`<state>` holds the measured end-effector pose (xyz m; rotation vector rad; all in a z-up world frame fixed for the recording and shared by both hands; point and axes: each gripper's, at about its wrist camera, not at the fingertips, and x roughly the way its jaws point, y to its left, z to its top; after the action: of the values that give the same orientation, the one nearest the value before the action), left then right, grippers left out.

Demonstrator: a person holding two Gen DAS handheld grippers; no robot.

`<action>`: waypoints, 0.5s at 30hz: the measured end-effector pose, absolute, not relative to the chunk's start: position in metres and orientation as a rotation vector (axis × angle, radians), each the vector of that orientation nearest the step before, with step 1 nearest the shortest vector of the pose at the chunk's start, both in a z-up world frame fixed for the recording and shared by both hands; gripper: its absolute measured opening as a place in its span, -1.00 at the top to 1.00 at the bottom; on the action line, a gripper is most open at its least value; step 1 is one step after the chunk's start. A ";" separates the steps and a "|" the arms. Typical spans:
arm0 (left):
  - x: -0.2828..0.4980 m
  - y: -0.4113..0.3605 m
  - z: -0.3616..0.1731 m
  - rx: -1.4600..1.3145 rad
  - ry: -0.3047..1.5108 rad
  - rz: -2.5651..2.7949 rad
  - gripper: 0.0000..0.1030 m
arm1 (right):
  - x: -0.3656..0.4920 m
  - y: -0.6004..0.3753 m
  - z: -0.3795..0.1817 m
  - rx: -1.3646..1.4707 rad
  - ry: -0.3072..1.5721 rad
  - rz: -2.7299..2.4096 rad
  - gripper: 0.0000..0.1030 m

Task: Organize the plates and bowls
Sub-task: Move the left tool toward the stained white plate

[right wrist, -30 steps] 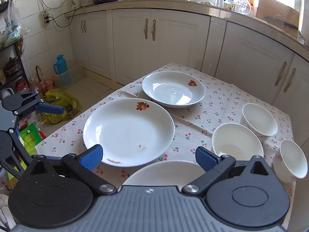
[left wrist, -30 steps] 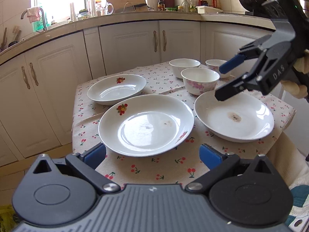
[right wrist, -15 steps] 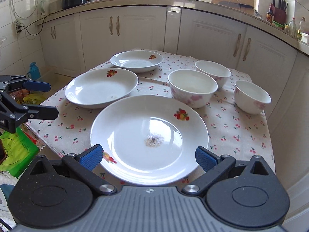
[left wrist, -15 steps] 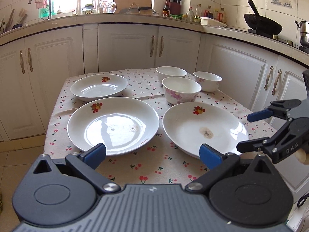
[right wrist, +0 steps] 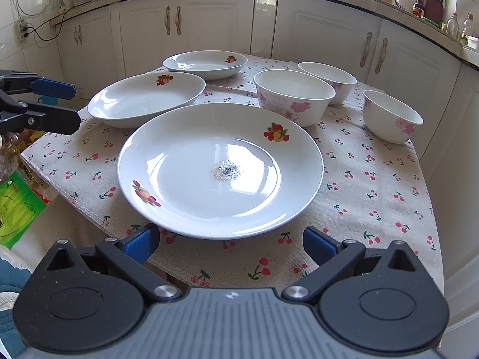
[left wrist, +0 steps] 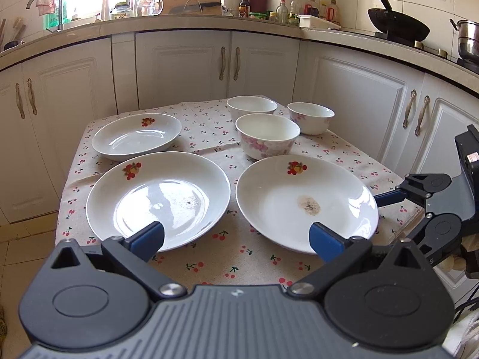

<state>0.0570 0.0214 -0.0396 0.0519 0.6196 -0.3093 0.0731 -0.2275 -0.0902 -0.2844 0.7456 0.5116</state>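
Observation:
Three white plates with fruit prints lie on the cherry-print tablecloth [left wrist: 254,257]. The stained plate [left wrist: 305,203] [right wrist: 221,170] is nearest, a second plate [left wrist: 158,197] [right wrist: 146,101] lies beside it, and a third plate [left wrist: 136,134] [right wrist: 206,64] is farther back. A large pink-flowered bowl [left wrist: 266,139] [right wrist: 293,95] stands with two smaller bowls [left wrist: 251,106] [left wrist: 311,116] behind it. My left gripper [left wrist: 236,236] [right wrist: 77,106] is open at the table's front edge. My right gripper [right wrist: 230,240] [left wrist: 389,218] is open just before the stained plate's rim. Neither holds anything.
White kitchen cabinets [left wrist: 185,68] wrap around behind the table. The counter carries bottles [left wrist: 295,6], a knife block, a wok [left wrist: 398,27] and a pot. A green bag [right wrist: 18,206] lies on the floor left of the table in the right wrist view.
My right gripper came down from above the plates to the table's edge at the stained plate. Both views swung round toward the table. Both grippers stayed open; no dish moved.

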 end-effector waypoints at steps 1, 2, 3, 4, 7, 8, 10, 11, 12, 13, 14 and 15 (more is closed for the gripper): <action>0.059 0.021 -0.039 0.055 0.620 -0.307 -0.99 | 0.074 -0.227 -0.092 -0.289 0.748 0.514 -1.00; 0.061 0.020 -0.038 0.062 0.617 -0.308 -0.99 | 0.075 -0.227 -0.093 -0.291 0.749 0.520 -1.00; 0.063 0.018 -0.038 0.071 0.614 -0.314 -0.99 | 0.077 -0.227 -0.094 -0.287 0.744 0.529 -1.00; 0.066 0.016 -0.037 0.082 0.615 -0.319 -0.99 | 0.078 -0.228 -0.095 -0.282 0.744 0.536 -1.00; 0.073 0.011 -0.036 0.111 0.611 -0.326 -0.99 | 0.081 -0.230 -0.096 -0.263 0.744 0.550 -1.00; 0.076 0.010 -0.035 0.117 0.615 -0.338 -0.99 | 0.081 -0.230 -0.097 -0.265 0.738 0.554 -1.00; 0.083 0.007 -0.034 0.129 0.620 -0.357 -0.99 | 0.081 -0.230 -0.098 -0.265 0.732 0.558 -1.00; 0.087 0.004 -0.033 0.138 0.618 -0.361 -0.99 | 0.081 -0.230 -0.098 -0.261 0.729 0.557 -1.00; 0.090 0.002 -0.032 0.145 0.619 -0.365 -0.99 | 0.081 -0.230 -0.098 -0.260 0.726 0.555 -1.00; 0.094 0.000 -0.032 0.151 0.624 -0.371 -0.99 | 0.081 -0.230 -0.098 -0.258 0.724 0.552 -1.00; 0.099 -0.002 -0.032 0.151 0.634 -0.380 -0.99 | 0.081 -0.230 -0.099 -0.256 0.722 0.549 -1.00; 0.103 -0.003 -0.032 0.147 0.641 -0.399 -0.99 | 0.080 -0.230 -0.099 -0.252 0.717 0.546 -1.00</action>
<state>0.1027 -0.0034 -0.0315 0.1466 0.6407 -0.3985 0.0803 -0.2300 -0.0990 -0.2525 0.7170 0.5462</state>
